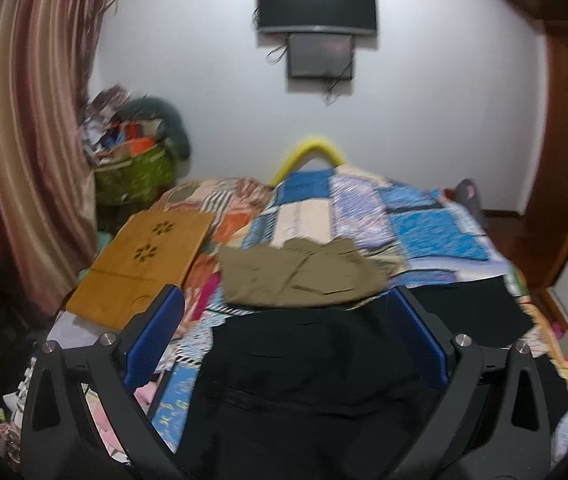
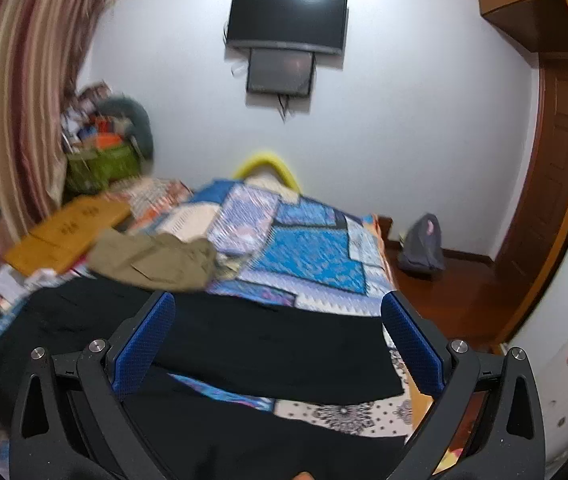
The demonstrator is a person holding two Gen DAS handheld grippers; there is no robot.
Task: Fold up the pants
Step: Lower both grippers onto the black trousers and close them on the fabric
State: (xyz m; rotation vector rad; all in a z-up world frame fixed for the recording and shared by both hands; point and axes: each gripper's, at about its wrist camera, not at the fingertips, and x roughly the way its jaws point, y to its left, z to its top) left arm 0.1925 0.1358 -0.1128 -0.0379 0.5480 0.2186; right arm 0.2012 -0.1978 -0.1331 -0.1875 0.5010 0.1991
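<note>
Black pants (image 1: 315, 376) lie spread across the near end of the bed (image 2: 323, 264), over a patchwork quilt (image 1: 363, 208). One more garment, olive-green pants (image 1: 295, 276), lies crumpled just beyond them, its near edge touching the black cloth. One wooden lap tray (image 1: 144, 264) rests on the bed's left side. Both views are blurred. Left hand-held gripper (image 1: 284, 312) hangs low over the black pants, blue pads spread wide apart, nothing between them. Right hand-held gripper (image 2: 278, 320) hangs likewise over the black fabric, its pads also parted and empty.
</note>
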